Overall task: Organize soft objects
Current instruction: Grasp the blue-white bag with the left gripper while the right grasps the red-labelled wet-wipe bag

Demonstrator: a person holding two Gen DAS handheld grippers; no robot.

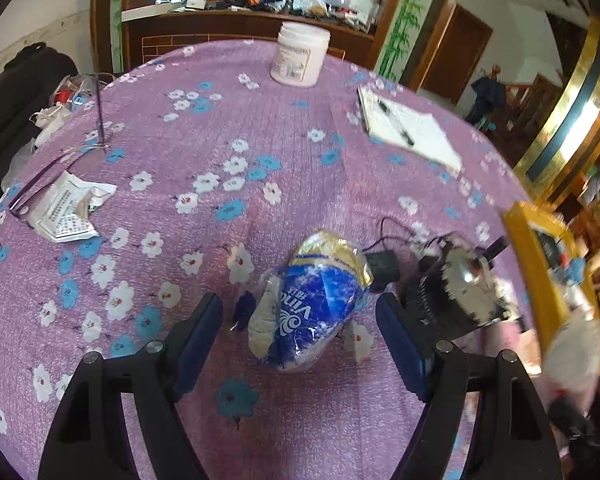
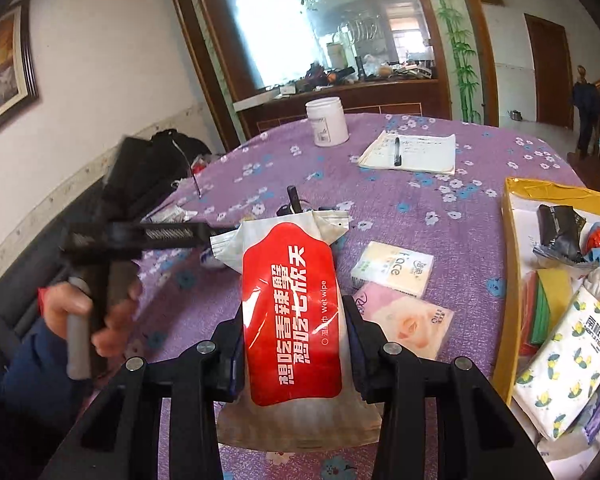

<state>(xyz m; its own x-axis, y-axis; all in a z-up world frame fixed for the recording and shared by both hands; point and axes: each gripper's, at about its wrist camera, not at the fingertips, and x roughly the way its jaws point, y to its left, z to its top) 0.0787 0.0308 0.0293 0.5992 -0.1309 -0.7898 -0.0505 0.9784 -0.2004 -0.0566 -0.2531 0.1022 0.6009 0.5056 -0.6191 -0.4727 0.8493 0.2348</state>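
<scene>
Two claws in my view: right claw [image 2: 294, 354] grips the wet wipe pack [image 2: 292, 312] at 6 o'clock; left claw [image 1: 300, 332] stands open astride the blue tissue pack [image 1: 308, 304] on the bench [image 1: 260, 140].

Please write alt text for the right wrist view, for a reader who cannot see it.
The right gripper clamps a red-and-white wet wipe packet above a purple floral tablecloth. Two small tissue packs lie just right; a yellow-rimmed tray holds more packs.
</scene>
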